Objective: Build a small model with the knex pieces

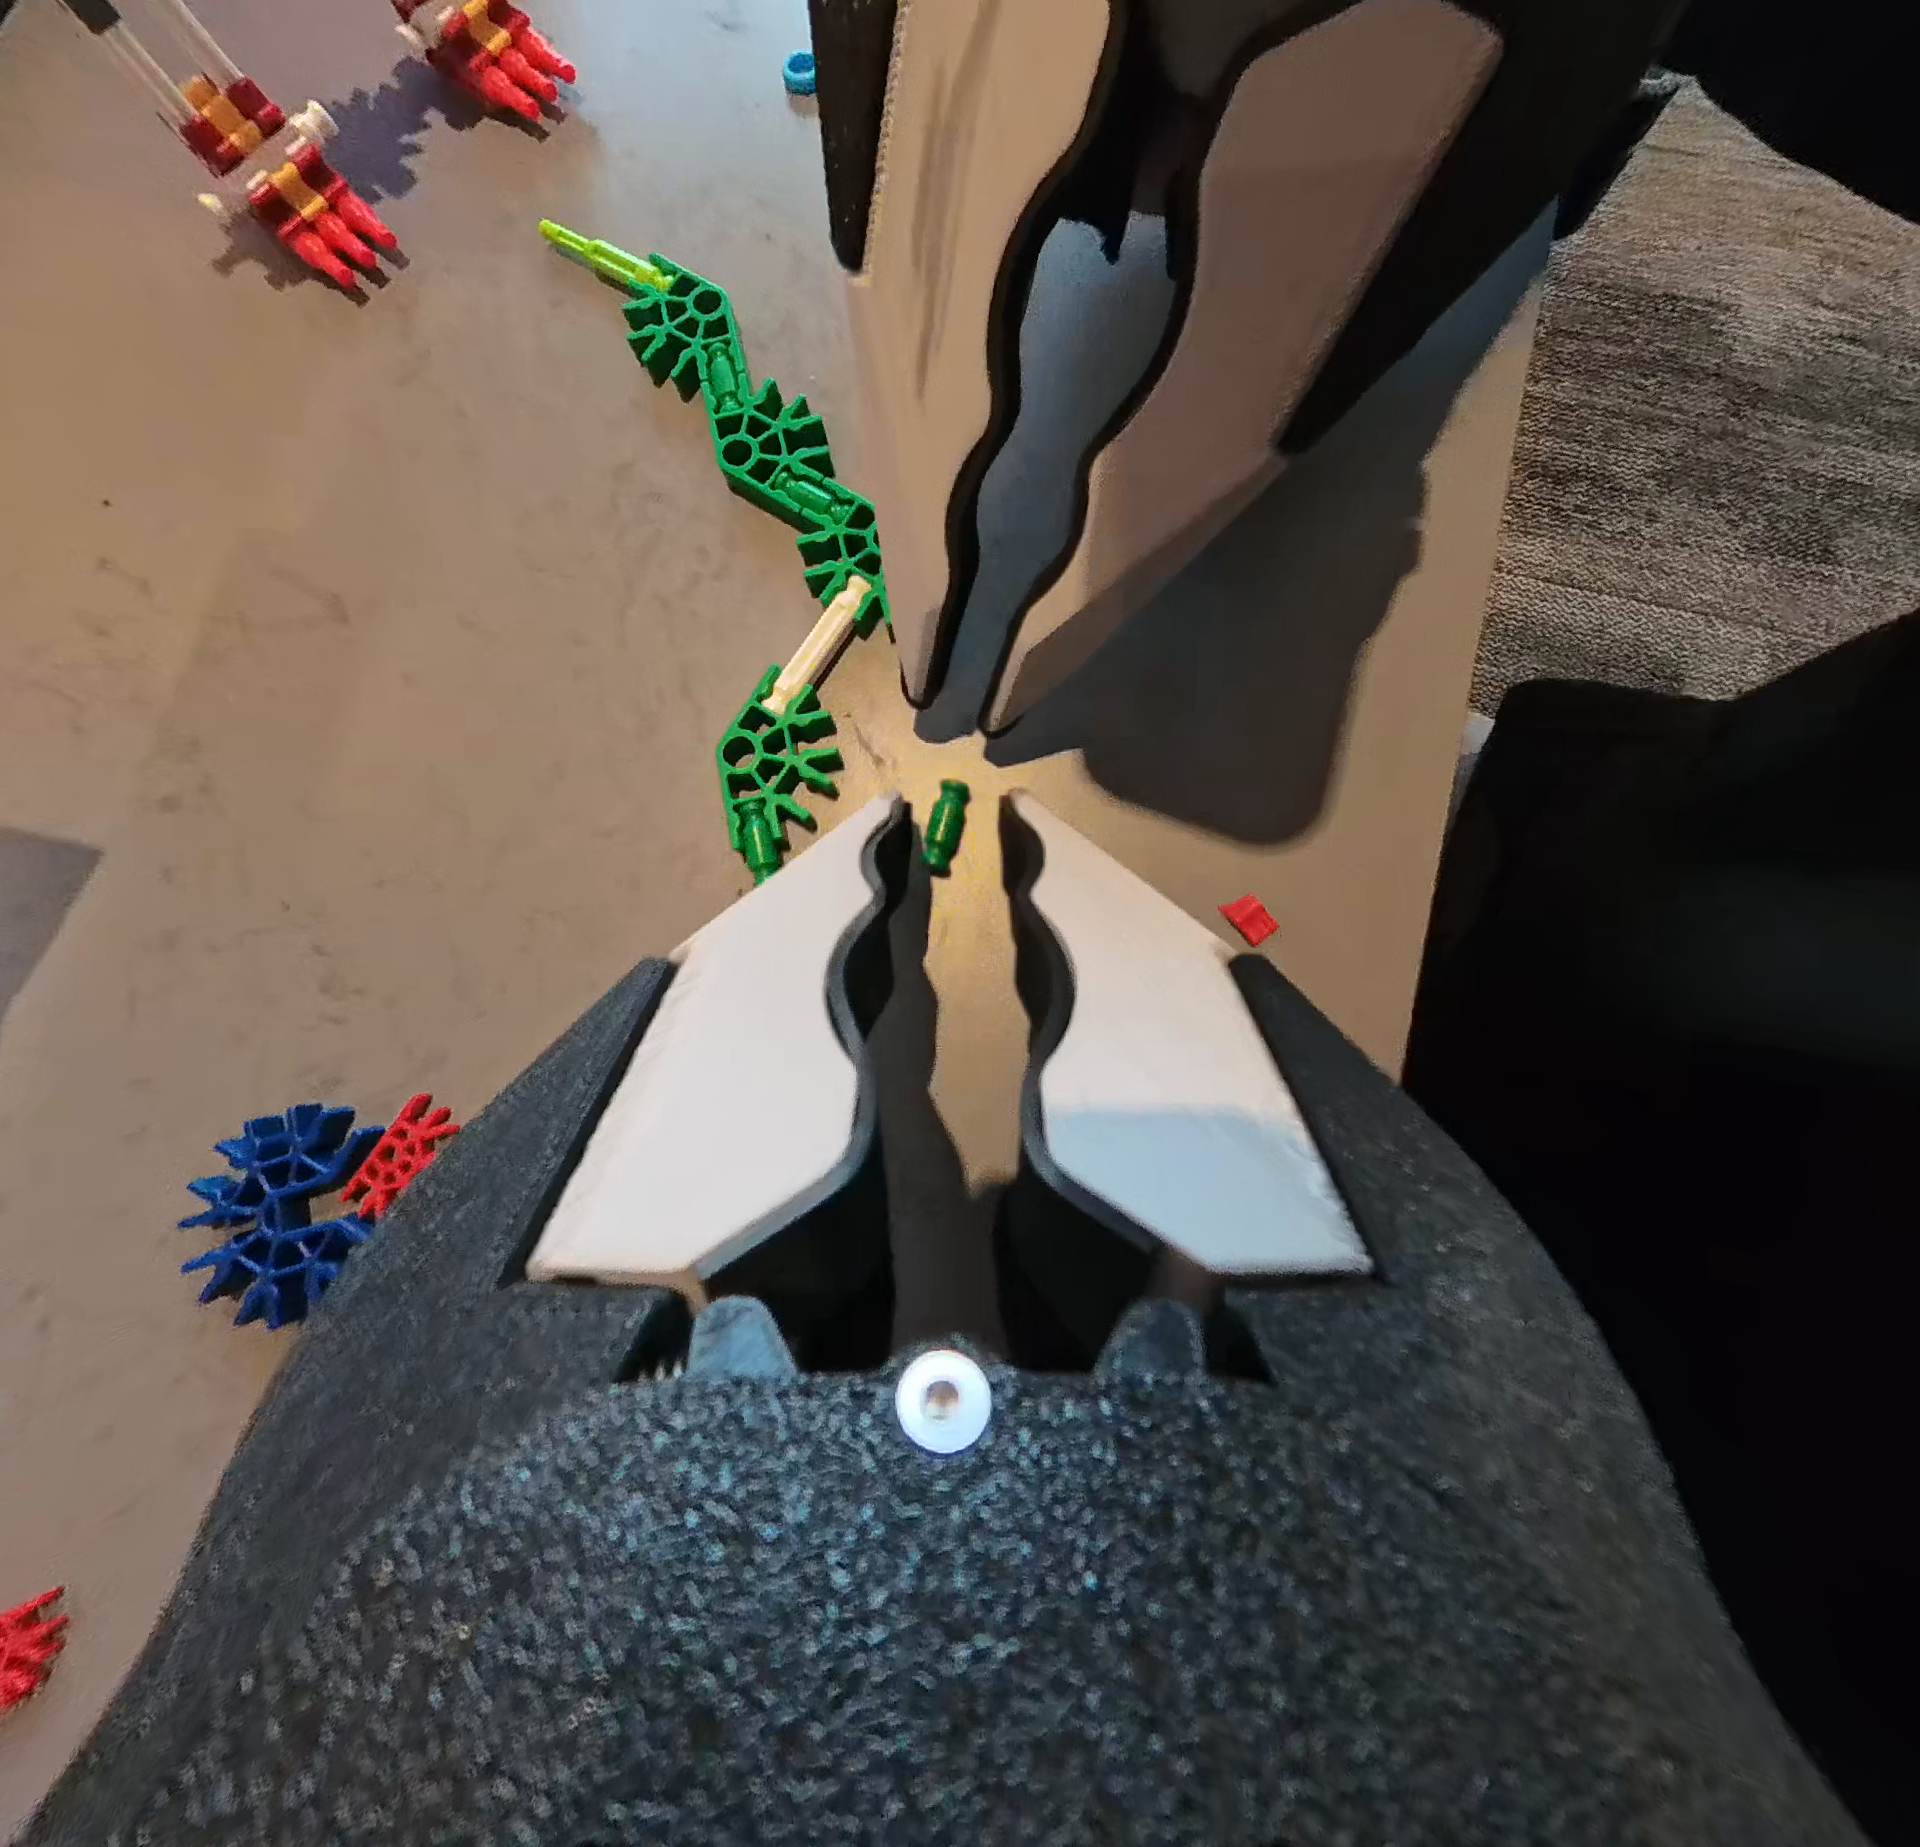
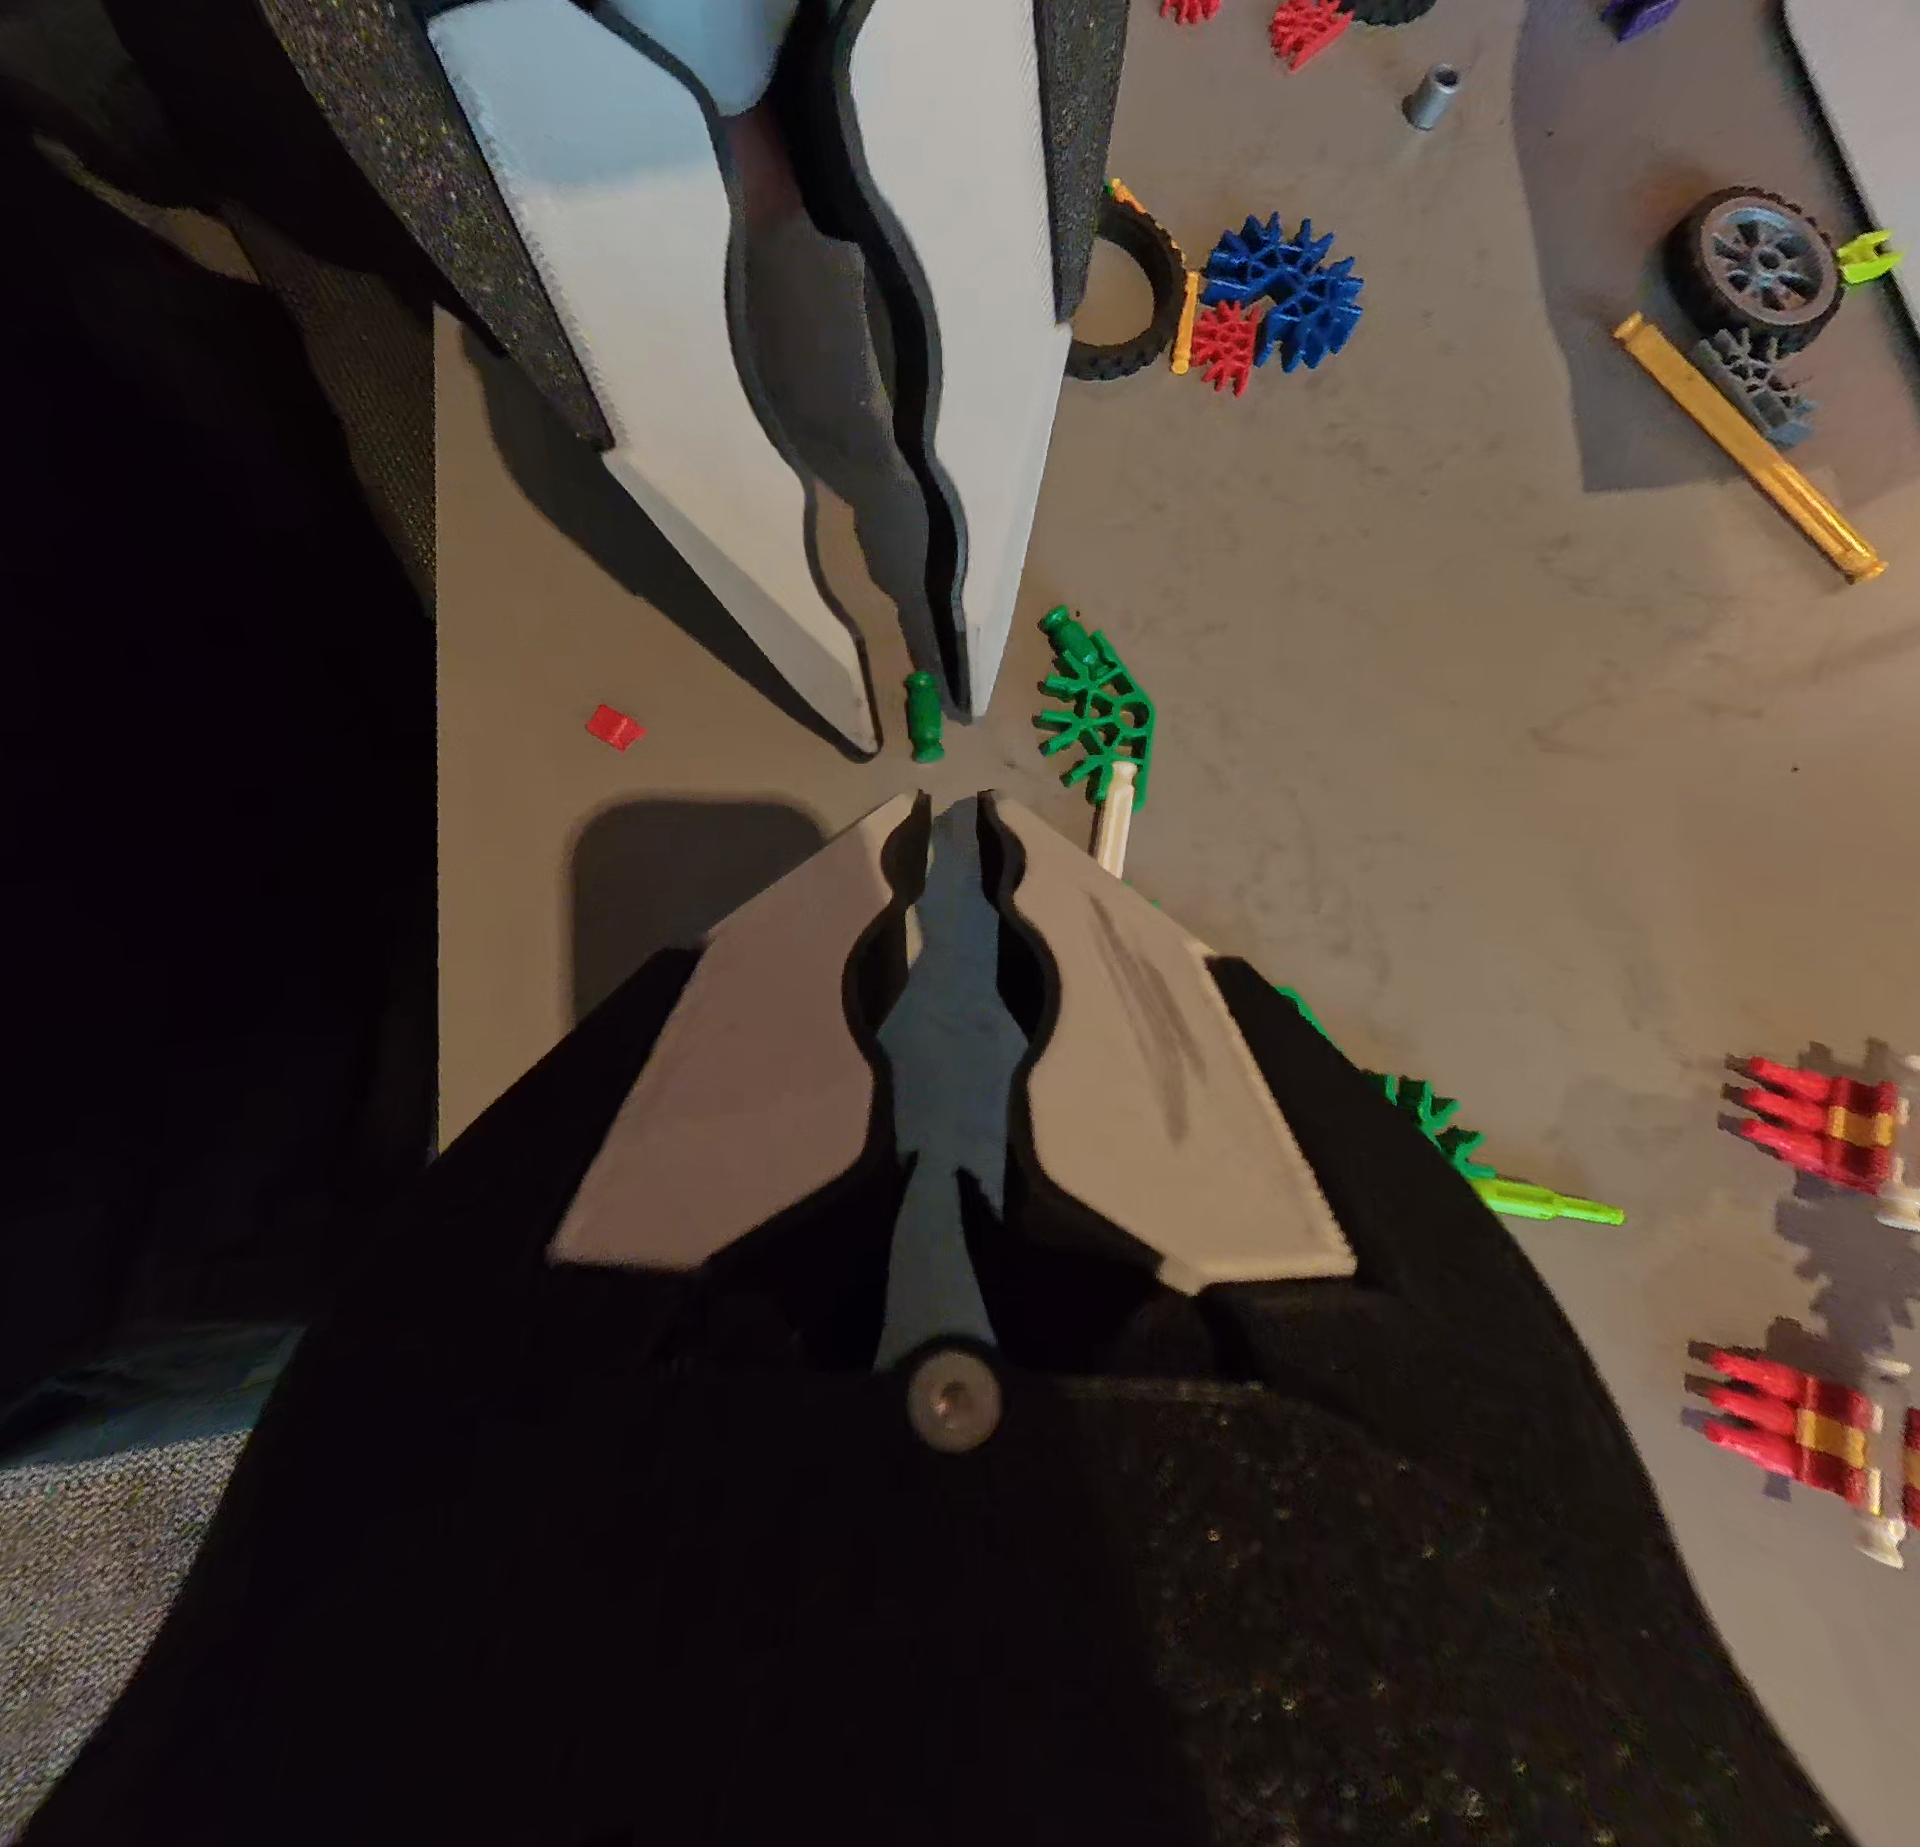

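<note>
While my left tongs [image 1: 951, 805] stand parted by a narrow gap at the centre of the left wrist view, a short green rod [image 1: 945, 826] lies on the tabletop [image 1: 312, 654] between their tips; I can't tell whether either tip touches it. My right tongs [image 2: 951, 798] reach in opposite, nearly closed and holding nothing, tips near the rod. Just left of centre runs a zigzag green connector chain [image 1: 774, 467] with a white rod [image 1: 826, 634] in it. A small red piece [image 1: 1247, 916] sits right of centre, blue connectors [image 1: 275, 1210] at lower left, red-tipped assemblies [image 1: 312, 208] at upper left.
</note>
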Demonstrator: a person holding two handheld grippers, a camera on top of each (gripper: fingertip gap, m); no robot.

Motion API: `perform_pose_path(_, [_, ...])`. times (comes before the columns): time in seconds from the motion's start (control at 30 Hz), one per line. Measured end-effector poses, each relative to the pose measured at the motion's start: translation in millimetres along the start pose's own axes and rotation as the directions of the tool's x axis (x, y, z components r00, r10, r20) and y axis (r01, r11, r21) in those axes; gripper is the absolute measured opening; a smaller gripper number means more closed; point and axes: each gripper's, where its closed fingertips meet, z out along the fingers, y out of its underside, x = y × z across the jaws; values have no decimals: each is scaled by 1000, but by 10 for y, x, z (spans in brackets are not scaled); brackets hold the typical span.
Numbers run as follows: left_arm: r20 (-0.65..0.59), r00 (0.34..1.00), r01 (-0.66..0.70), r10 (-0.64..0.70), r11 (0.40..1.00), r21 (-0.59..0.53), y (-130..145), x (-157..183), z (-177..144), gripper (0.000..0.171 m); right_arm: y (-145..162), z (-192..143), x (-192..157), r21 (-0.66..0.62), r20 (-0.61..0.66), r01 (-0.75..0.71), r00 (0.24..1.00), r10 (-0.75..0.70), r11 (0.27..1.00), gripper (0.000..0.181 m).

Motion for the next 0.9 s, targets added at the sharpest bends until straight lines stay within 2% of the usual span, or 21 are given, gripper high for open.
perform_pose_path(0.13, [-20, 1000, -5, 5, 1000, -22, 85, 26, -36, 17, -51, 42, -21, -6, 12, 12, 1000, -12, 1000, 9])
perform_pose_path(0.27, [-59, 998, -6, 5, 1000, -3, 81, 65, -29, 8, -88, 99, -36, -19, 20, 13, 1000, -13, 1000, 10])
perform_pose_path(0.67, [-141, 977, -160, 161, 987, 14, 72, 81, -28, 5, -83, 113, -97, -66, 33, 7, 999, -5, 998, 4])
perform_pose_path(0.83, [-163, 960, -231, 229, 973, 4, 82, 58, -40, 5, -71, 110, -135, -85, 26, -19, 999, 21, 996, 13])
perform_pose_path(0.9, [-164, 954, -253, 251, 967, 7, 62, 36, -46, 0, -40, 110, -127, -108, 3, -16, 1000, 17, 994, 6])
